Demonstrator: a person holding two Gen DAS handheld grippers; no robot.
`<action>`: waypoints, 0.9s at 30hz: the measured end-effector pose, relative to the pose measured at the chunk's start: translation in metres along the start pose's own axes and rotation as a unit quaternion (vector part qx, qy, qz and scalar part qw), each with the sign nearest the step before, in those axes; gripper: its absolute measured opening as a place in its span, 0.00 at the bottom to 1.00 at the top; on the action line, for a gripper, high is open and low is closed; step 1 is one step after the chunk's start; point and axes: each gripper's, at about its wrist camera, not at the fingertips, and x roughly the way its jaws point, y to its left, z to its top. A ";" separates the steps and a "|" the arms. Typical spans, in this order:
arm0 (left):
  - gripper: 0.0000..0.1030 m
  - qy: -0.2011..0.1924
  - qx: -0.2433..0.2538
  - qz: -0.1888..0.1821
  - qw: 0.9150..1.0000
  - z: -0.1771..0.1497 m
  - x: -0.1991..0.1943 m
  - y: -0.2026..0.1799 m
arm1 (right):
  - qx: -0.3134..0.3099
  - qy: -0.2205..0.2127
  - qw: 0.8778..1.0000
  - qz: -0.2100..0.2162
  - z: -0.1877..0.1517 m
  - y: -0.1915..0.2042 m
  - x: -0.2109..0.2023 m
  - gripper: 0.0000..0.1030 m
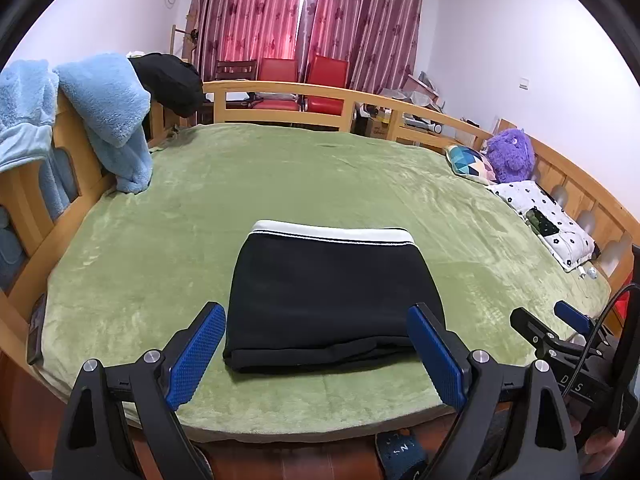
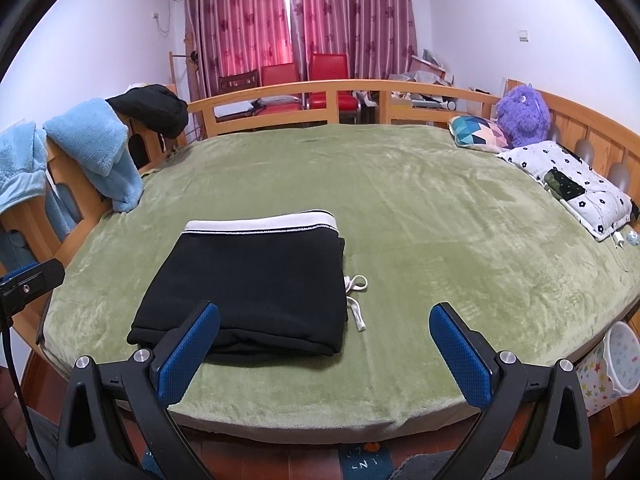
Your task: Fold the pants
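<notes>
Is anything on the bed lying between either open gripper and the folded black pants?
Nothing visible. The left gripper and right gripper face the pants over bare green blanket; only the pants' own white drawstring trails beside them.

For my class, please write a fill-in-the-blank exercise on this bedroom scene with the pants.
1. The folded black pants lie on a ____ blanket.
2. Their waistband is ____.
3. Both the left tongs and the right tongs are ____.
4. The stuffed toy beside the pillows is ____.

Missing words: green; white; open; purple
</notes>
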 end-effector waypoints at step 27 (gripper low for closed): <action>0.89 0.007 -0.002 0.000 1.000 -0.008 -0.004 -0.009 | -0.001 0.002 1.000 -0.003 -0.004 -0.010 -0.001 1.00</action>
